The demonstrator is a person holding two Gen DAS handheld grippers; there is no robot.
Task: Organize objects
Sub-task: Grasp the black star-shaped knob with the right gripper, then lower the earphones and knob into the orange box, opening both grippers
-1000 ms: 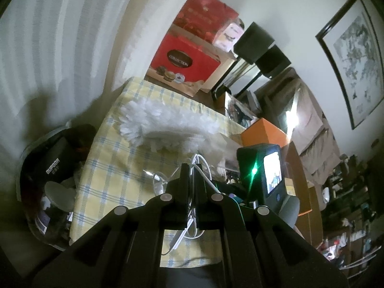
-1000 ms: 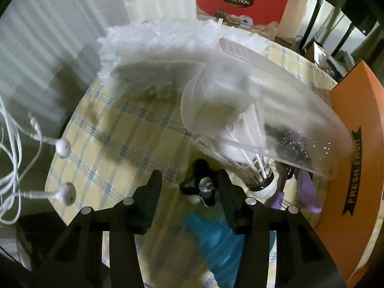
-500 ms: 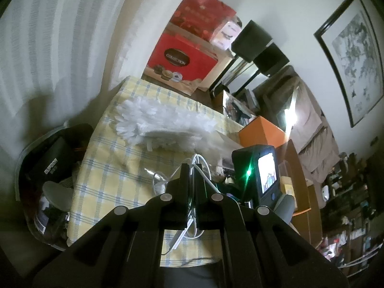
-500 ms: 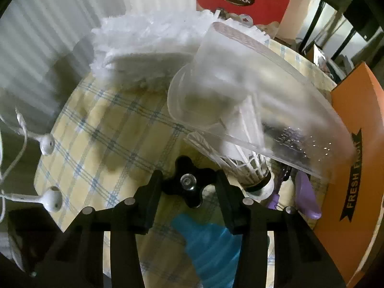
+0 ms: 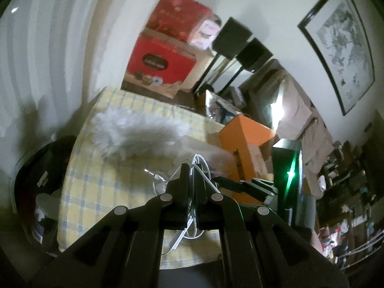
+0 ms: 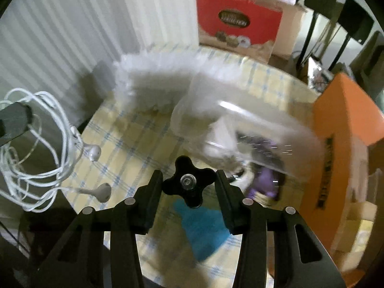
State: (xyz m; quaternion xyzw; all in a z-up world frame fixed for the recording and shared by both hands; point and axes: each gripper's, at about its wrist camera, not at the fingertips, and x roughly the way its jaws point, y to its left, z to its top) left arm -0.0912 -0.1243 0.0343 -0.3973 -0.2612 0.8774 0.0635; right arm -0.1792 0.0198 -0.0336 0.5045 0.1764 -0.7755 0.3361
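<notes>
My left hand-held gripper (image 5: 191,168) is clamped tight on a tangle of white earphones (image 6: 43,148); the cable loops spill out on both sides of its fingers, and two earbuds dangle free above the bench (image 6: 124,141). My right hand-held gripper (image 6: 188,180) is clamped on a black star-shaped knob (image 6: 188,184), its pads pressing the knob's lobes from both sides. Below both lies a yellow checked cloth. On it rest a white fluffy duster (image 6: 156,84), a clear plastic tube (image 6: 240,122) with a shuttlecock inside, blurred, and a blue patch (image 6: 204,228). An orange box (image 6: 348,129) stands at the cloth's right edge.
</notes>
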